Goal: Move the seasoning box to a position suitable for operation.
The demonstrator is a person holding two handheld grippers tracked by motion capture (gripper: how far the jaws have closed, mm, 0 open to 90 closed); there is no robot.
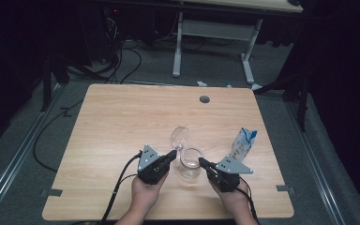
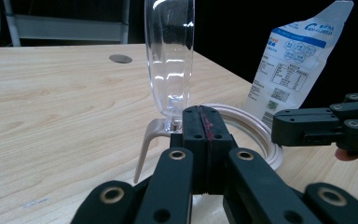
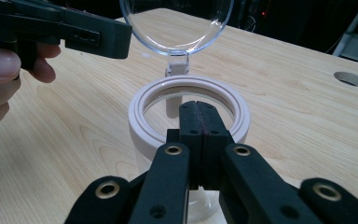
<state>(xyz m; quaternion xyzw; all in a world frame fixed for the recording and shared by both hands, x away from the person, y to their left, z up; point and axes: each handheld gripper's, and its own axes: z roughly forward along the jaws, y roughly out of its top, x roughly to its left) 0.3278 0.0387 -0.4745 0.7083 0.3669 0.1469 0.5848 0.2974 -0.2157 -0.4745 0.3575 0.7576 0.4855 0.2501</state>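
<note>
Near the table's [image 1: 122, 122] front edge we log one clear jar [image 1: 190, 164], hinged lid [image 1: 179, 137] raised at 11 o'clock. Left gripper [image 1: 172, 154] at its 9 o'clock, right gripper [image 1: 202, 163] at 3, both pressed together, empty, tips beside the rim. Hands low, wrists level. Pouch [image 1: 243, 144] stands at 2 o'clock.

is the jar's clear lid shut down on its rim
No, the clear lid stands swung up on its hinge, leaving the white rim of the jar open.
</note>
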